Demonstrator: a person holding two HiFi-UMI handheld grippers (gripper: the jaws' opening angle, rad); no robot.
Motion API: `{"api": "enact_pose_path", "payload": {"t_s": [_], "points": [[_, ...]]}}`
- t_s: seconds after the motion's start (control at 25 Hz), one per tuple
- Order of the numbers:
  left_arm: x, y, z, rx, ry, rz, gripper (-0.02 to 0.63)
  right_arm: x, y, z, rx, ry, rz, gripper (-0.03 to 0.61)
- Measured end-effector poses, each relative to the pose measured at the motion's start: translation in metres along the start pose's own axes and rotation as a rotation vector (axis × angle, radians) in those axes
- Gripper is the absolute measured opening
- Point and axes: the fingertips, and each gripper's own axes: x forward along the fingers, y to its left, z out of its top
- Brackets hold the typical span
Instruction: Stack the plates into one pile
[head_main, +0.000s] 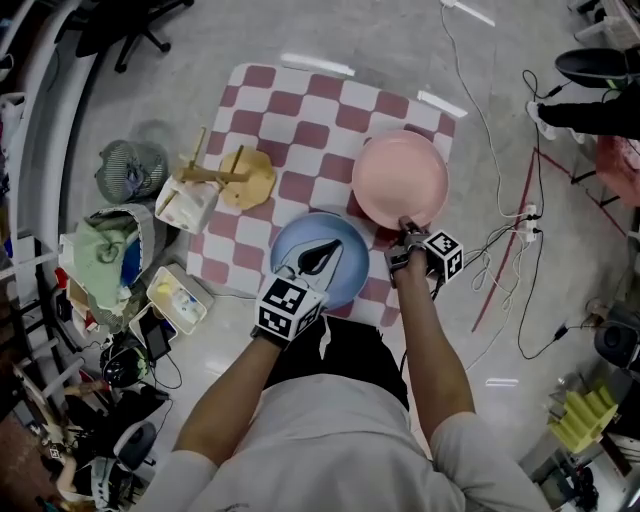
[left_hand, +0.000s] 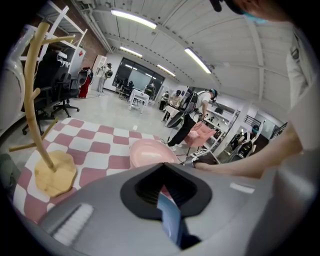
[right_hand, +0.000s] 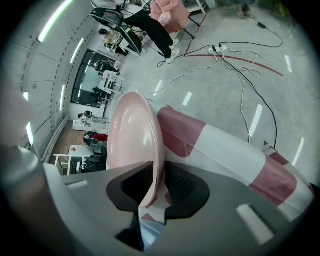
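Note:
A pink plate and a blue plate lie side by side on a red-and-white checkered cloth on the floor. My right gripper is at the pink plate's near rim. In the right gripper view that rim stands between the jaws, which are shut on it. My left gripper reaches over the blue plate from the near side. In the left gripper view the blue plate's edge runs through the closed jaws, with the pink plate lying beyond.
A yellow wooden branch stand lies on the cloth's left edge; it is also in the left gripper view. A white box, a basket and clutter sit to the left. Cables trail across the floor on the right.

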Motion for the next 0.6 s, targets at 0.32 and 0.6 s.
{"api": "enact_pose_path", "payload": {"t_s": [0.32,0.6], "points": [[-0.011,0.005,-0.003,-0.007,-0.01,0.023,0.006,-0.003,0.002,0.004,0.092,-0.028,0.059,0.032],[-0.021,-0.002,-0.005,0.004,-0.031,0.021,0.006,-0.017,0.013,0.005,0.092,-0.033,0.122,0.032]]}}
